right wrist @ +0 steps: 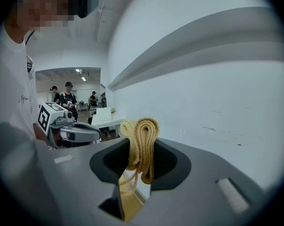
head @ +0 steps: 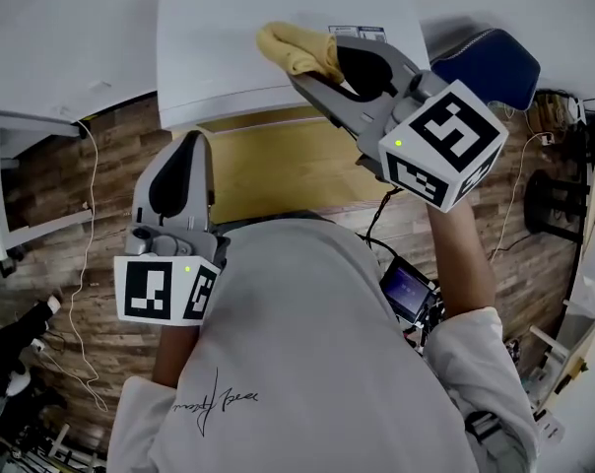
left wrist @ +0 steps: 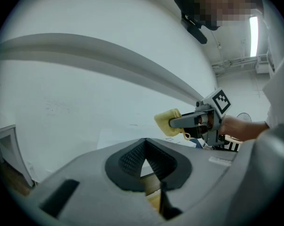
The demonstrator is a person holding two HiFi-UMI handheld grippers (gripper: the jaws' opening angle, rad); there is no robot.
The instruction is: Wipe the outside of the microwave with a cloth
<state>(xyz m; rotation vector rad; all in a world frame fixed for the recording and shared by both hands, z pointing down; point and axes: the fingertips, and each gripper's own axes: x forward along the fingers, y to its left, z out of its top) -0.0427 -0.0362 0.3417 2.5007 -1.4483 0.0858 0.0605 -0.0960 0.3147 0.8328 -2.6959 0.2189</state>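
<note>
The white microwave (head: 268,42) stands at the top of the head view, on a yellowish wooden table (head: 278,170). A folded yellow cloth (head: 296,47) rests over the microwave's top surface, and my right gripper (head: 322,67) is shut on it. The right gripper view shows the cloth (right wrist: 142,145) bunched between the jaws, with a loose thread hanging below. My left gripper (head: 184,151) hovers lower left, off the microwave's front edge, with its jaws shut and nothing between them. In the left gripper view the cloth (left wrist: 168,122) sticks out of the right gripper.
A blue padded seat (head: 490,62) sits right of the microwave. A white open cabinet (head: 27,180) stands at the left. Cables (head: 81,264) trail over the wooden floor. A small lit screen (head: 408,289) is beside my right arm. People (right wrist: 67,98) stand far off in the room.
</note>
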